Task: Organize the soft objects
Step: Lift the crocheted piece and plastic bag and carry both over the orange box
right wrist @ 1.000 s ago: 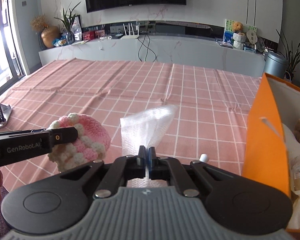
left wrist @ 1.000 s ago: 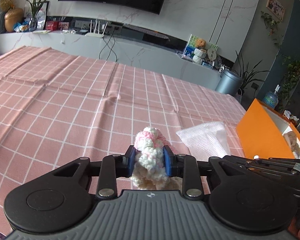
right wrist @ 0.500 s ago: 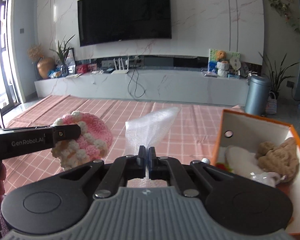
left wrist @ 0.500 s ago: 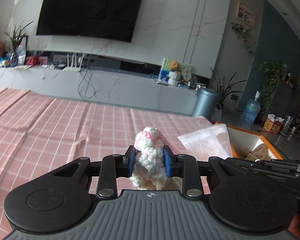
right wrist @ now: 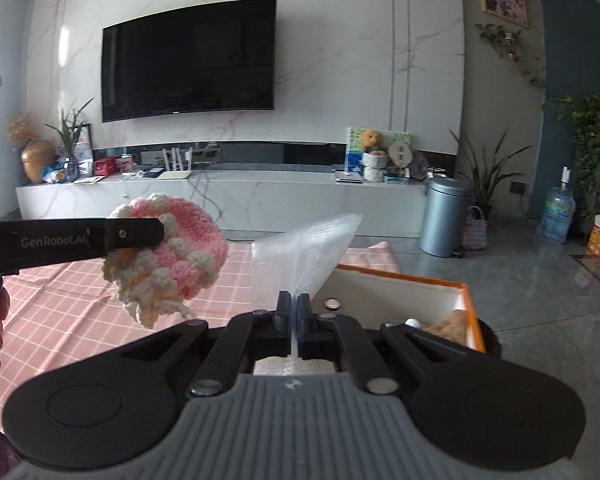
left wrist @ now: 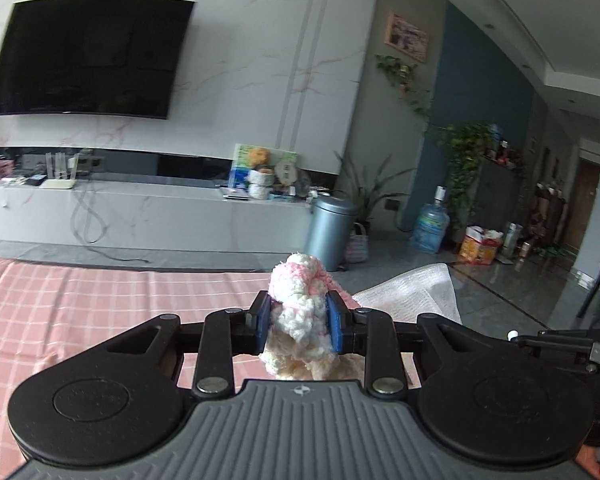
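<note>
**A:** Start at the tools. What is each one doing?

**B:** The left gripper (left wrist: 299,322) is pinching a pink-and-white crocheted piece (left wrist: 300,300) between its blue pads, low in the centre of the left wrist view; the yarn bulges above and below the fingers. The right gripper (right wrist: 293,314) has its fingers pressed almost together on the lower edge of a sheet of bubble wrap (right wrist: 304,248), which stands up from them at the centre of its view.

**A:** And beyond the tools?

**B:** Both loads hang in the air above the pink checked tablecloth (right wrist: 60,300). In the right wrist view the crochet sits at centre left, the orange box (right wrist: 470,312) at lower right, open, with something tan and furry inside.

**A:** So which step is this?

**B:** Carrying, I'd judge: both items lifted, neither yet in the box.

**A:** Next?

**B:** Probably bring each over the box opening, lower it in and release. The wrap is floppy, so it may drape over the rim.
</note>
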Demonstrator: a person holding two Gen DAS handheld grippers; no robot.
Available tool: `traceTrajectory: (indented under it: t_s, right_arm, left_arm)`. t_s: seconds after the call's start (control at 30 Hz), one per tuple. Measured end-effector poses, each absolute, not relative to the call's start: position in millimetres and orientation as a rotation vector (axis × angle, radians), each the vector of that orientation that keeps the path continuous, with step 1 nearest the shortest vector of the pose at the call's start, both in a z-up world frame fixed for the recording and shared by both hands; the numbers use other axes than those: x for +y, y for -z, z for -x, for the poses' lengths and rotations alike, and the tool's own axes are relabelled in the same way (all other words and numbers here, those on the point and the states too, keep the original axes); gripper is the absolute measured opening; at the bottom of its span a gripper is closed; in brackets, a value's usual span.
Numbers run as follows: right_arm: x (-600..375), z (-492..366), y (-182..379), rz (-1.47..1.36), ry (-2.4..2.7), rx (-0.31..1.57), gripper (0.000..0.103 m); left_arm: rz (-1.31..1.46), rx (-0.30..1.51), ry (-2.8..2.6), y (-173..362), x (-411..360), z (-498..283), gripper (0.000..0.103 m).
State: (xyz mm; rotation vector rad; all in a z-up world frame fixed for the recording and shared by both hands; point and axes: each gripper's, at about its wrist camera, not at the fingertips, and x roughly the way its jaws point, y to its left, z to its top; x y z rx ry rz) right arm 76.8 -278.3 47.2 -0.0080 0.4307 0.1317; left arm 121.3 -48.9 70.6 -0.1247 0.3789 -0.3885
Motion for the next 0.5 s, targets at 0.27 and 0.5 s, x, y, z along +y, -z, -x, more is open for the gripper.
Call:
traceTrajectory:
  t_s: [0.27,0.5]
  right_arm:
    - [-337.5,-97.9,-39.5,-0.02,-0.035,0.504,0.0]
    - [-362.4,-126.8,-13.3,-0.032,-0.046,0.608,0.0]
  left_arm:
    - [0.075,0.439,0.487,-57.9,-89.5,-155.3,0.033]
    - [-0.034,0.501,0.541,-37.6,-131.0,-173.2,0.033]
